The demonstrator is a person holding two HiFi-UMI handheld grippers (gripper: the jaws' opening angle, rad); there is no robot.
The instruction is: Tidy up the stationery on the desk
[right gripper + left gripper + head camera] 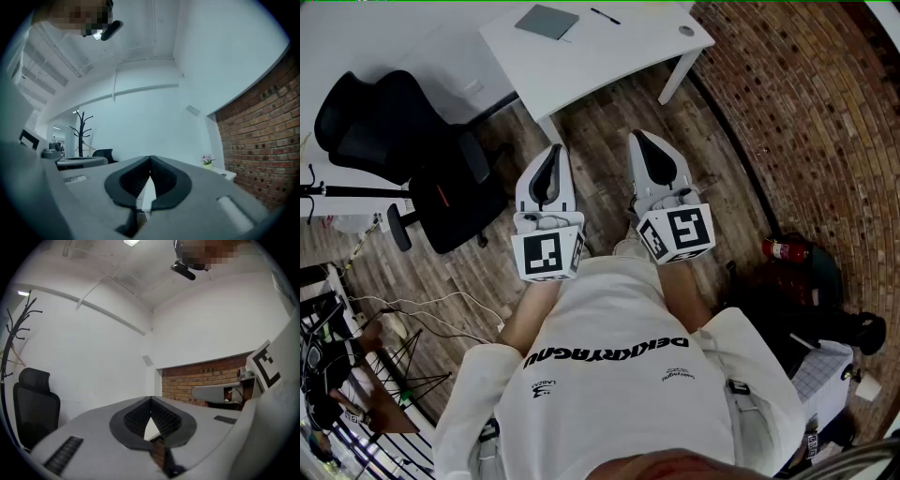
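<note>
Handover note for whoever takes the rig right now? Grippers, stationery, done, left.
Left gripper: jaws shut, empty, held in front of the body.
Right gripper: the same.
Things: the white desk stands ahead across the wood floor. On it lie a grey notebook, a black pen beside it, and a small round grey object near the right corner.
Done: nothing touched, as far as it shows.
Left: step up to the desk, then gather the pen and notebook.
</note>
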